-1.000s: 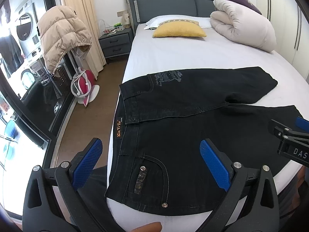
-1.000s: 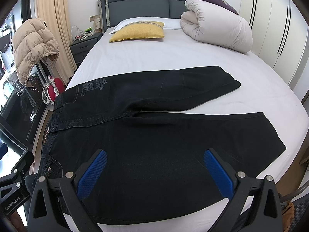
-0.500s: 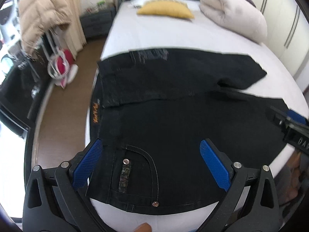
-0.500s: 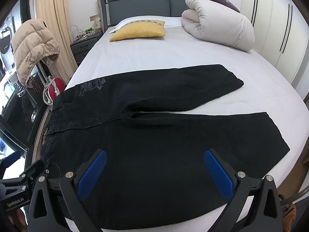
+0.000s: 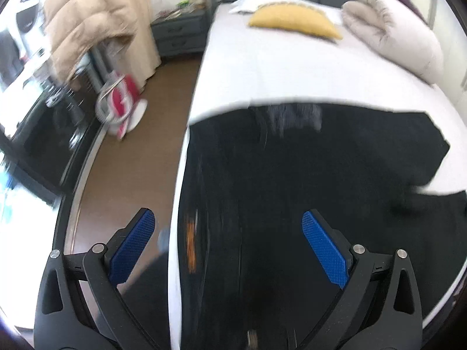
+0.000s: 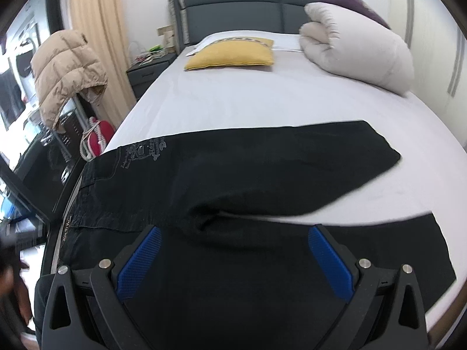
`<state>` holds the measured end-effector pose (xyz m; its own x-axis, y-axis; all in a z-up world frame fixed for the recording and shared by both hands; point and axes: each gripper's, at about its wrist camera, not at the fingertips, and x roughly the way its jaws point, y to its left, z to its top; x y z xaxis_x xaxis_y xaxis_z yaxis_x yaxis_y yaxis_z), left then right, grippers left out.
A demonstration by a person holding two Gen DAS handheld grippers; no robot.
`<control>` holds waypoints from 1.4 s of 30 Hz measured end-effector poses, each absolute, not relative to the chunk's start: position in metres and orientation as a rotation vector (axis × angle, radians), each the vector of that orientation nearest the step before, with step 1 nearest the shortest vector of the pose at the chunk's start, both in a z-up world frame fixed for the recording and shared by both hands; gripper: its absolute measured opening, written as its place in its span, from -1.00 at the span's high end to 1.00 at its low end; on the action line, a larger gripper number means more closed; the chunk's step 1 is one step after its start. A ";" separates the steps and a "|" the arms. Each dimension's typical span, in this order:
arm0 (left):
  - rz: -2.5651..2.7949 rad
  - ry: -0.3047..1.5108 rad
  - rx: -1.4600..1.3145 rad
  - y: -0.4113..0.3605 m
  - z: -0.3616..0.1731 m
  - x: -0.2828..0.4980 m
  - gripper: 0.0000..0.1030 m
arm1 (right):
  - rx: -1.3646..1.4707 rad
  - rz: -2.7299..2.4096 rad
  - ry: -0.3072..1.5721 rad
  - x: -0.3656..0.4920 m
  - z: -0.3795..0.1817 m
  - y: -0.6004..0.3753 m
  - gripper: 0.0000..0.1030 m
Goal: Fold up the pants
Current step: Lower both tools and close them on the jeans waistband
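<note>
You have dropped both claws, left (image 5: 227,245) and right (image 6: 233,258), low over the pants (image 6: 239,175) filling the lower frame, jaws wide and empty, no fold begun.

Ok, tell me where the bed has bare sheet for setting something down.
Bare white sheet runs between the black denim pants and the yellow cushion, and right of the far leg's hem. The near edge is crowded: pants cover it. The rolled white duvet fills the head-right corner.
</note>
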<state>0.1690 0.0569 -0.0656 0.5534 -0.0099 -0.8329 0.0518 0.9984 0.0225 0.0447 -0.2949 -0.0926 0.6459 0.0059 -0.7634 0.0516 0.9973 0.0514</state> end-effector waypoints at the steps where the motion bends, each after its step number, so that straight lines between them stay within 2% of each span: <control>1: -0.096 0.971 0.059 0.058 -0.063 0.195 -1.00 | 0.070 -0.004 0.871 0.052 -0.093 -0.297 -1.00; 5: -0.278 1.006 0.180 0.051 -0.072 0.286 -1.00 | 0.056 0.089 0.870 0.080 -0.095 -0.302 -1.00; 10: -0.455 1.178 0.234 0.051 -0.112 0.380 -0.97 | 0.019 0.199 0.878 0.109 -0.104 -0.305 -0.98; 14: -0.546 1.262 0.236 0.047 -0.137 0.412 -0.93 | 0.003 0.300 0.911 0.126 -0.117 -0.299 -0.75; 17: -0.593 1.324 0.284 0.042 -0.153 0.420 -0.70 | -0.004 0.366 0.941 0.140 -0.127 -0.295 -0.56; 19: -0.605 1.334 0.323 0.039 -0.157 0.423 -0.68 | -0.017 0.386 0.960 0.147 -0.132 -0.292 -0.49; 20: -0.612 1.333 0.332 0.038 -0.157 0.425 -0.59 | -0.027 0.398 0.964 0.151 -0.133 -0.289 -0.44; 22: -0.625 1.339 0.331 0.038 -0.152 0.428 -0.32 | -0.041 0.416 0.964 0.157 -0.134 -0.286 -0.40; 24: -0.633 1.344 0.327 0.039 -0.149 0.433 0.14 | -0.046 0.438 0.964 0.164 -0.134 -0.283 -0.38; 26: -0.641 1.345 0.317 0.038 -0.146 0.430 0.41 | -0.049 0.464 0.954 0.171 -0.132 -0.280 -0.37; 29: -0.635 1.316 0.337 0.037 -0.138 0.426 0.72 | -0.086 0.495 0.946 0.184 -0.126 -0.272 -0.28; 33: -0.604 1.205 0.366 0.037 -0.117 0.408 0.84 | -0.140 0.530 0.917 0.205 -0.116 -0.264 -0.23; 42: -0.550 0.945 0.490 0.025 -0.071 0.326 0.85 | -0.411 0.622 0.908 0.258 -0.113 -0.228 -0.21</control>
<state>0.3265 0.0251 -0.0709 0.4705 -0.2230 -0.8537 0.6328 0.7596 0.1503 0.2580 -0.2278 -0.1132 0.4611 0.3228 -0.8266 -0.6546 0.7526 -0.0712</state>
